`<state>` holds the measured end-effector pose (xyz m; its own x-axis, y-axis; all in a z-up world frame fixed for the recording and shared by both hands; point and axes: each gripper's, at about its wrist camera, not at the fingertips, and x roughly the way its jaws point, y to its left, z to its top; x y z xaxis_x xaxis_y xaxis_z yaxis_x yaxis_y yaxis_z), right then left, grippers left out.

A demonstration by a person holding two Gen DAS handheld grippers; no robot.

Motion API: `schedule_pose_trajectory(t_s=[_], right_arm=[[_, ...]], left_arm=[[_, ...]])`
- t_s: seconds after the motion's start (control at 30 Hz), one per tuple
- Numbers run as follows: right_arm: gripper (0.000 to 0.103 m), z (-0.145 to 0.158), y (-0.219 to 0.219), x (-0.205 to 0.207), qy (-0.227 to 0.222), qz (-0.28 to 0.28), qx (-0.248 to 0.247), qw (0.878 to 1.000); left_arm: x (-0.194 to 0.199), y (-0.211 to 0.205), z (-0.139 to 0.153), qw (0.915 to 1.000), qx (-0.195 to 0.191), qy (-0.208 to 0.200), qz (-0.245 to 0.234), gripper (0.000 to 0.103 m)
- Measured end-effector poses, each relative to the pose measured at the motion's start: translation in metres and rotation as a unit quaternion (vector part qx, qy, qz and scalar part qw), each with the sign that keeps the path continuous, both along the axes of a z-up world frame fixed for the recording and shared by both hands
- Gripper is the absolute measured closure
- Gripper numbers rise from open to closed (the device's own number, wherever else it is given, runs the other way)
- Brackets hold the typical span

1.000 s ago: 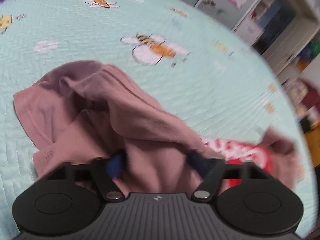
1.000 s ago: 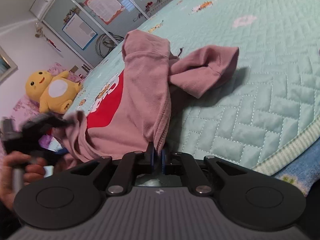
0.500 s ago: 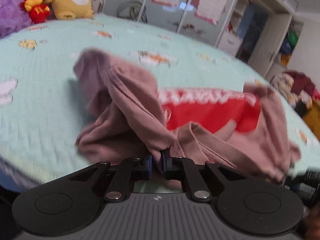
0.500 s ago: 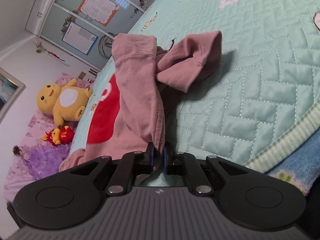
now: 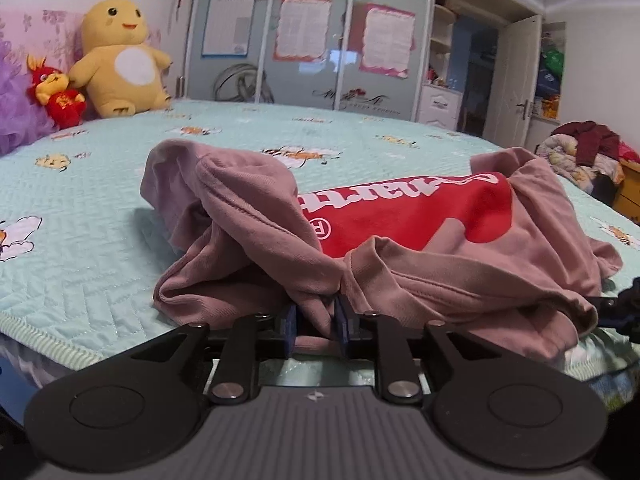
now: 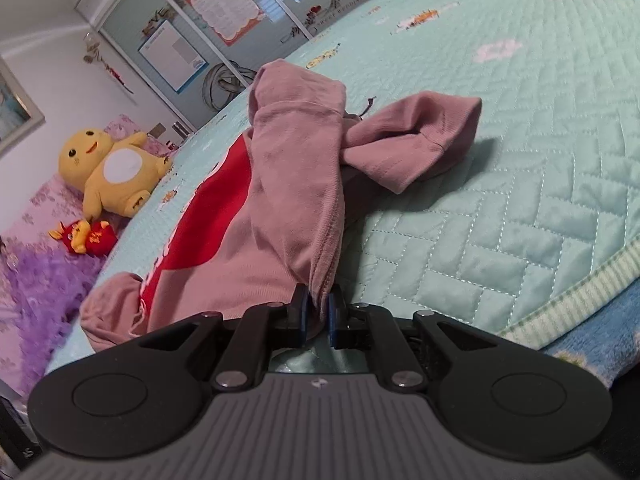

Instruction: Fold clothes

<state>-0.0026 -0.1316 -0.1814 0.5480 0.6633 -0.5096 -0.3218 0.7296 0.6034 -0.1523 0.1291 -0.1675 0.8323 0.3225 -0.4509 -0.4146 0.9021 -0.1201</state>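
Note:
A dusty-pink T-shirt with a red print and white lettering lies bunched near the front edge of a mint quilted bed. My left gripper is shut on a bunched fold of its near hem, blue pads pinching the cloth. In the right wrist view the same pink T-shirt rises from my right gripper, which is shut on another edge of it at the bed's edge. One sleeve lies out to the right on the quilt. The right gripper's tip shows at the far right of the left wrist view.
A yellow plush toy and a small red plush sit at the head of the bed by a purple fluffy cushion. Wardrobe doors stand behind. A clothes pile lies at the right. A blue towel hangs below the quilt edge.
My left gripper went from open over the shirt to shut on its hem, and dropped low to the bed's edge. The right gripper kept its hold and shifted slightly.

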Motion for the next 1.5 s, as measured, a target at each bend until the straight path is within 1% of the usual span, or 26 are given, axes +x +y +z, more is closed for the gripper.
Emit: schedule_pose_trajectory(t_s=[0.03, 0.07, 0.13, 0.17, 0.2, 0.23, 0.27, 0.33, 0.37, 0.47, 0.53, 0.6, 0.63, 0.77, 0.8, 0.9, 0.97, 1.13, 1.23, 1.33, 1.4, 1.43, 1.47, 1.5], right_arm=[[0.093, 0.000, 0.001, -0.001, -0.003, -0.002, -0.001, 1.000], [0.093, 0.000, 0.002, -0.002, -0.007, -0.004, -0.002, 1.000], [0.092, 0.000, 0.003, -0.004, -0.013, -0.008, -0.005, 1.000], [0.091, 0.000, 0.004, -0.005, -0.016, -0.010, -0.006, 1.000], [0.086, -0.001, 0.003, -0.005, -0.018, -0.010, 0.001, 1.000], [0.075, -0.002, 0.002, -0.005, -0.020, -0.005, 0.009, 1.000], [0.069, -0.002, 0.003, -0.005, -0.023, 0.001, 0.017, 1.000], [0.047, 0.002, 0.009, -0.007, -0.039, 0.029, 0.009, 0.999], [0.044, 0.004, 0.013, -0.007, -0.048, 0.044, 0.003, 0.998], [0.038, 0.009, 0.025, -0.017, -0.081, 0.061, -0.035, 0.994], [0.030, 0.011, 0.033, -0.024, -0.103, 0.073, -0.064, 0.990], [0.028, 0.014, 0.042, -0.032, -0.124, 0.079, -0.099, 0.984], [0.028, 0.015, 0.042, -0.035, -0.126, 0.075, -0.105, 0.984], [0.028, 0.024, 0.034, -0.048, -0.119, 0.046, -0.111, 0.986], [0.028, 0.026, 0.032, -0.051, -0.118, 0.039, -0.112, 0.986], [0.028, 0.032, 0.025, -0.061, -0.113, 0.017, -0.116, 0.987], [0.028, 0.036, 0.021, -0.067, -0.109, 0.003, -0.119, 0.987], [0.028, 0.051, 0.017, -0.084, -0.159, -0.014, -0.116, 0.980], [0.028, 0.051, 0.027, -0.085, -0.152, 0.009, -0.123, 0.981], [0.028, 0.054, 0.041, -0.087, -0.151, 0.027, -0.140, 0.978], [0.028, 0.058, 0.048, -0.094, -0.165, 0.039, -0.149, 0.974], [0.022, 0.060, 0.051, -0.098, -0.173, 0.043, -0.153, 0.972], [0.020, 0.063, 0.053, -0.102, -0.182, 0.045, -0.154, 0.970], [0.020, 0.066, 0.054, -0.107, -0.196, 0.047, -0.150, 0.968]], left_arm=[[-0.001, 0.000, -0.001, 1.0000, 0.000, -0.002, -0.003, 0.079], [-0.002, 0.000, -0.001, 1.0000, 0.000, -0.003, -0.007, 0.074], [-0.004, 0.001, -0.002, 0.9999, 0.001, -0.007, -0.014, 0.068], [-0.005, 0.001, -0.003, 0.9998, 0.001, -0.009, -0.017, 0.068], [-0.006, 0.001, -0.003, 0.9997, 0.001, -0.010, -0.021, 0.067], [-0.007, 0.001, -0.004, 0.9996, 0.002, -0.012, -0.024, 0.066], [-0.008, 0.002, -0.004, 0.9995, 0.002, -0.014, -0.028, 0.064], [-0.010, 0.002, -0.005, 0.9993, 0.002, -0.017, -0.034, 0.061], [-0.011, 0.002, -0.006, 0.9991, 0.003, -0.019, -0.038, 0.060], [-0.010, -0.002, -0.007, 0.9992, 0.009, -0.020, -0.033, 0.059], [-0.010, 0.000, -0.007, 0.9992, 0.005, -0.020, -0.034, 0.059], [-0.011, 0.004, -0.006, 0.9991, -0.004, -0.021, -0.036, 0.059], [-0.011, 0.005, -0.006, 0.9990, -0.009, -0.022, -0.037, 0.059], [-0.016, 0.009, -0.008, 0.9981, -0.039, -0.040, -0.027, 0.059], [-0.016, 0.009, -0.007, 0.9980, -0.042, -0.040, -0.027, 0.059], [-0.013, 0.007, -0.004, 0.9985, -0.029, -0.022, -0.040, 0.057], [-0.012, 0.008, -0.003, 0.9985, -0.028, -0.016, -0.044, 0.057], [-0.011, 0.009, -0.002, 0.9984, -0.034, -0.014, -0.043, 0.056], [-0.010, 0.008, -0.002, 0.9984, -0.036, -0.012, -0.041, 0.056], [-0.010, 0.008, -0.001, 0.9985, -0.037, -0.009, -0.038, 0.055], [-0.010, 0.008, 0.001, 0.9985, -0.042, -0.005, -0.034, 0.054], [-0.011, 0.008, 0.003, 0.9984, -0.046, -0.005, -0.034, 0.052], [-0.012, 0.009, 0.003, 0.9981, -0.050, -0.008, -0.035, 0.049], [-0.014, 0.011, 0.003, 0.9978, -0.054, -0.013, -0.036, 0.049]])
